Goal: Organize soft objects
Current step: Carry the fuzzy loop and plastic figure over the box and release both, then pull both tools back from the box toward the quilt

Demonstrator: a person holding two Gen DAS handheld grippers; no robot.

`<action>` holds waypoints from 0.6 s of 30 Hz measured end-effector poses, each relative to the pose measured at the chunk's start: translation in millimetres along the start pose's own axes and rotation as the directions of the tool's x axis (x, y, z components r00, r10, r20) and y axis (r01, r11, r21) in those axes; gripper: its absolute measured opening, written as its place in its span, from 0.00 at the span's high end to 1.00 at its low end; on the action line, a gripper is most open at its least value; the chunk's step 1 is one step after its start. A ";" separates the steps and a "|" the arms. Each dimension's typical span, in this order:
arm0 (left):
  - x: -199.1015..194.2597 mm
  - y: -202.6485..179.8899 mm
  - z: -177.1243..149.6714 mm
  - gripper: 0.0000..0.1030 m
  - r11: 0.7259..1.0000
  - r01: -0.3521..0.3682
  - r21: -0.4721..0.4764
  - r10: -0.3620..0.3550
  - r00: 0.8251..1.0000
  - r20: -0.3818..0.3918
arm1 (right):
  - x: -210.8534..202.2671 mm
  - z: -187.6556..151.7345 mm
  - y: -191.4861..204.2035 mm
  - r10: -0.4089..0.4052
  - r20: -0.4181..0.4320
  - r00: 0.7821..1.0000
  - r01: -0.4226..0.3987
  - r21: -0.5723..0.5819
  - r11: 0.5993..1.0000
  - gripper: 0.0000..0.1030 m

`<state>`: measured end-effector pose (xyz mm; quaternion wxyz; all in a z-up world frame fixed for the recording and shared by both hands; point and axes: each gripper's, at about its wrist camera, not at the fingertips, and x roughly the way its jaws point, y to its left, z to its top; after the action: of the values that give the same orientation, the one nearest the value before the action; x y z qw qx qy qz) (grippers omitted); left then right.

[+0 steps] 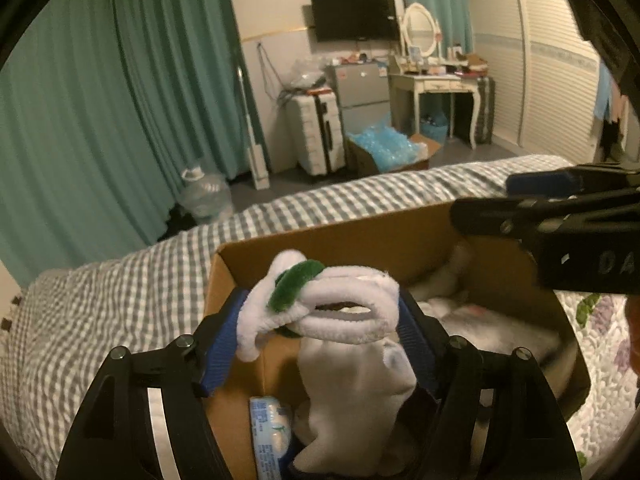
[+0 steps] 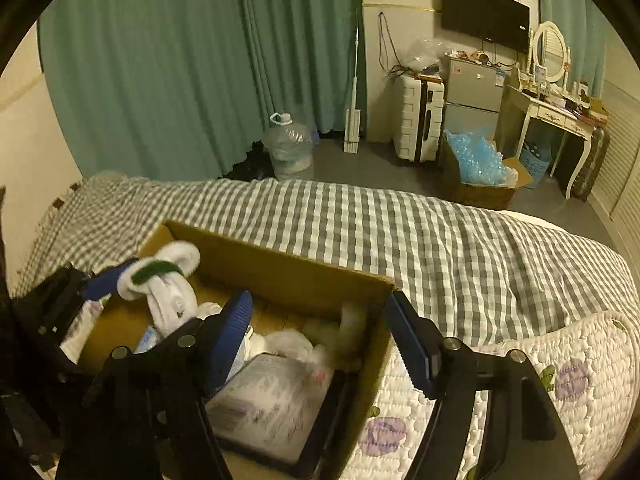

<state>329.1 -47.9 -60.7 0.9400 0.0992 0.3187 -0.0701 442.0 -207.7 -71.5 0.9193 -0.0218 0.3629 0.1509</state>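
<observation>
white plush toy sits gripped between left tool pads; right tool open, empty.

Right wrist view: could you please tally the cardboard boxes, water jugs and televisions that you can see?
Cardboard boxes: 2
Water jugs: 1
Televisions: 1
Total: 4

Both wrist views close above cardboard box, angled down toward curtains; box shared, likely fully.
</observation>
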 end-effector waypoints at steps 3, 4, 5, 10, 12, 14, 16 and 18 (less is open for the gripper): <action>-2.6 0.0 2.9 0.29 1.000 -0.024 -0.010 0.024 1.000 -0.006 | -11.1 2.1 -4.9 -0.009 0.023 1.000 0.009 0.023 1.000 0.32; -3.4 0.2 5.5 0.28 0.999 -0.034 -0.013 0.034 0.999 -0.008 | -16.8 1.6 -5.2 -0.015 0.026 1.000 0.014 0.031 0.999 0.28; -5.7 0.4 9.2 0.28 0.999 -0.046 -0.017 0.045 0.999 -0.008 | -23.3 1.9 -6.1 -0.025 0.026 0.999 0.024 0.037 0.999 0.25; -39.6 3.1 32.7 0.28 0.997 -0.057 -0.047 0.059 0.998 0.032 | -72.9 7.0 -3.7 -0.064 0.070 0.995 0.061 0.046 0.997 0.23; -64.8 5.3 43.6 0.28 0.995 -0.082 -0.055 0.086 0.994 0.067 | -100.9 11.4 0.0 -0.091 0.100 0.991 0.087 0.041 0.995 0.20; -91.2 8.2 50.9 0.28 0.995 -0.067 -0.069 0.074 0.991 0.107 | -139.9 16.0 6.8 -0.118 0.145 0.982 0.115 0.031 0.993 0.18; -126.9 9.6 60.2 0.28 0.996 -0.055 -0.075 0.066 0.986 0.154 | -173.7 18.8 13.5 -0.128 0.180 0.975 0.125 0.027 0.992 0.17; -169.1 9.6 67.9 0.28 0.996 -0.056 -0.076 0.071 0.974 0.214 | -212.7 20.9 24.3 -0.134 0.226 0.965 0.132 0.025 0.991 0.16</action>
<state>237.7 -42.7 97.2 0.9738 0.0685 0.2134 -0.0392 301.7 -237.0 88.9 0.9629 -0.0243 0.2538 0.0887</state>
